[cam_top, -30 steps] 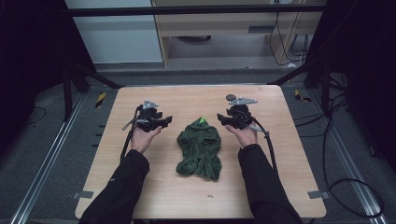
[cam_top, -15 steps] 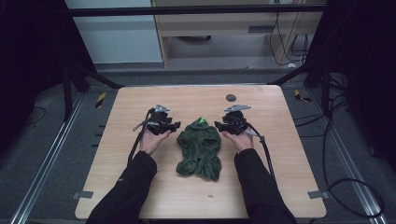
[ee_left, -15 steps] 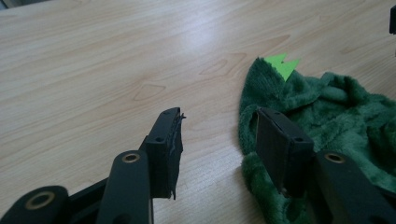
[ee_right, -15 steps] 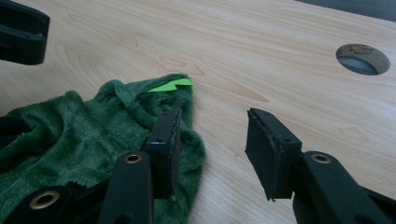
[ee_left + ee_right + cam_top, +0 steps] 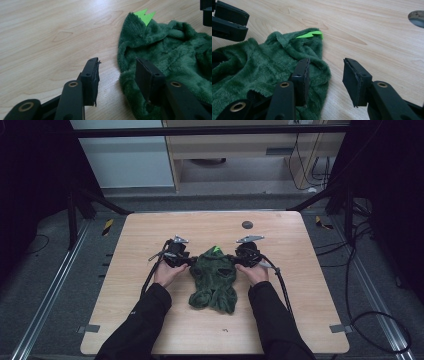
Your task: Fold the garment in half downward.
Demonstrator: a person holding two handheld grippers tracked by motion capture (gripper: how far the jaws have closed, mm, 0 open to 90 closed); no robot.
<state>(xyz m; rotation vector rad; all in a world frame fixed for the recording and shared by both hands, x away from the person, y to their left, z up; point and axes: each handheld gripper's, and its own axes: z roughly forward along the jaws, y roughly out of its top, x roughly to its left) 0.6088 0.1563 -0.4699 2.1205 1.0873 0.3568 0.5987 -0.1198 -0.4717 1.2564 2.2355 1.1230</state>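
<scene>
Left gripper (image 5: 116, 72) and right gripper (image 5: 325, 75), jaws just narrowing but still parted, straddle the left and right edges of a green plush garment (image 5: 214, 280) without pinching it. The garment lies mid-table (image 5: 150, 235); a dark disc (image 5: 247, 225) sits farther off.

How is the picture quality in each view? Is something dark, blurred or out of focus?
High view: the table is evenly lit, the surroundings very dark, the green plush garment a little soft. Left gripper view: the garment's fur is sharp, the near black jaws slightly soft, no glare. Right gripper view: the wood grain is clear, and the dark round spot at the edge is blurred.
</scene>
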